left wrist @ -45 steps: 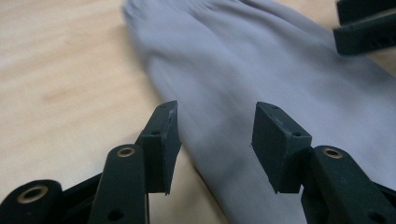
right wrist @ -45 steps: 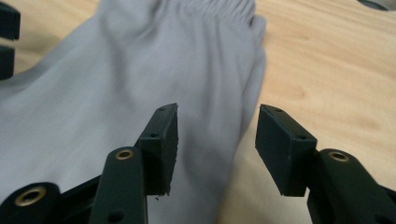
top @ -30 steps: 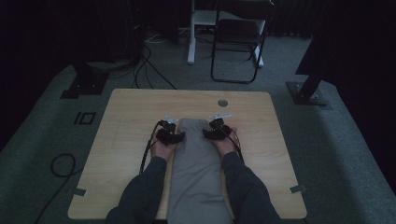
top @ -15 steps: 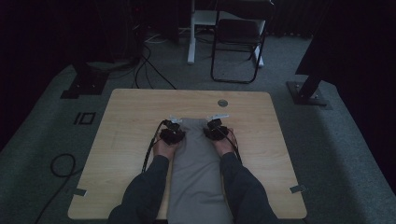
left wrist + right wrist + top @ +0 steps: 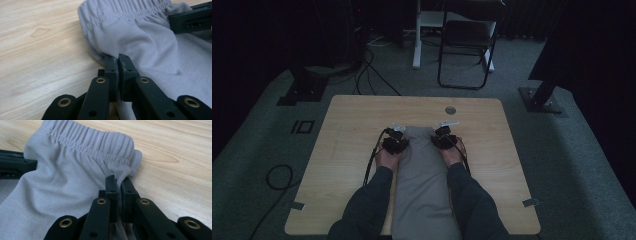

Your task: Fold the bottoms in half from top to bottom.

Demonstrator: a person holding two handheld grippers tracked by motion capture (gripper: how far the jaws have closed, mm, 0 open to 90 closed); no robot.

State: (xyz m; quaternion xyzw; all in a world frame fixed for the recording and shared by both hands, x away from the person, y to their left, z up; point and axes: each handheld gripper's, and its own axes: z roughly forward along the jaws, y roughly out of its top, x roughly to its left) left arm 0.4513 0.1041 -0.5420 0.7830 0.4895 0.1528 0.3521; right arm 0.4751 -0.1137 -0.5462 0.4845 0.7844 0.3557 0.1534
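Both sets of jaws have just been closing and are now pinched down on cloth, w/ barely a sliver between the pads. Left gripper [image 5: 117, 65] has a fold of the grey pants [image 5: 424, 170] at their left side seam, just below the elastic waistband [image 5: 130, 11]. Right gripper [image 5: 118, 185] has the matching fold on the opposite side, right under the gathered corner of the band.

Why there? Imo grabbing both sides near the waist means the top edge stays stretched flat between my two grips instead of bunching, so I can lift or fold it over evenly. Fabric puckers up into each grip, so the hold looks real, not just resting on top.

Pants lie lengthwise on the wooden table [image 5: 352, 130], waist just ahead of my jaws, legs running back between my forearms toward me and off the near edge. Rest of the cloth is flat on the wood, nothing lifted yet afaict.
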